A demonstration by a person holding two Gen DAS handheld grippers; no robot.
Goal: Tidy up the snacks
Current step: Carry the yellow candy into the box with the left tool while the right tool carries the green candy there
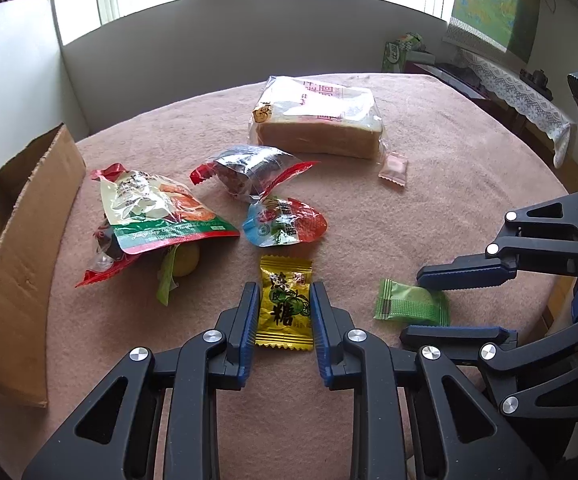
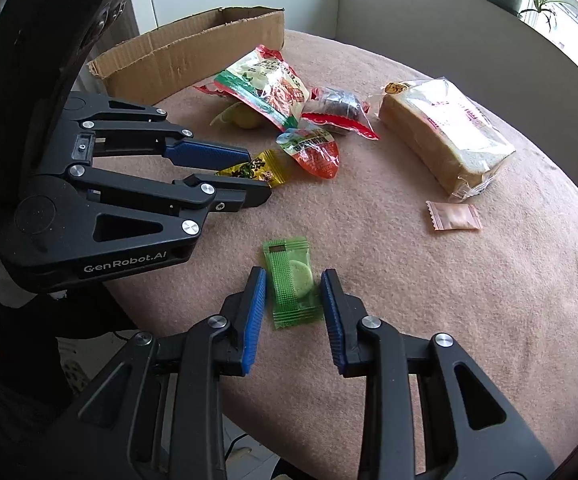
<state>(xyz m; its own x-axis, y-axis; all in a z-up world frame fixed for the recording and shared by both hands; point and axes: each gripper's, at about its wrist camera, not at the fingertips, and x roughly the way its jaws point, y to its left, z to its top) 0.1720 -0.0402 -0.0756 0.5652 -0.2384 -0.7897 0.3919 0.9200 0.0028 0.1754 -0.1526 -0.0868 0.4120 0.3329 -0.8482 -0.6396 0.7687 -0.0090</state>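
My left gripper (image 1: 284,292) is open, its pads on either side of a yellow candy packet (image 1: 285,307) that lies flat on the pink cloth; the packet also shows in the right wrist view (image 2: 259,168). My right gripper (image 2: 293,280) is open astride a green wrapped snack (image 2: 292,282), which also shows in the left wrist view (image 1: 411,303). Further off lie a bagged bread loaf (image 1: 319,118), a small pink sachet (image 1: 394,169), a dark snack in clear wrap (image 1: 249,170), a red-blue pouch (image 1: 285,222) and a large white-green bag (image 1: 157,210).
An open cardboard box (image 1: 13,252) stands at the left edge of the round table (image 1: 469,184); it shows in the right wrist view (image 2: 193,48) at the far side. A yellow-green fruit snack (image 1: 185,264) lies under the large bag. A white wall panel runs behind the table.
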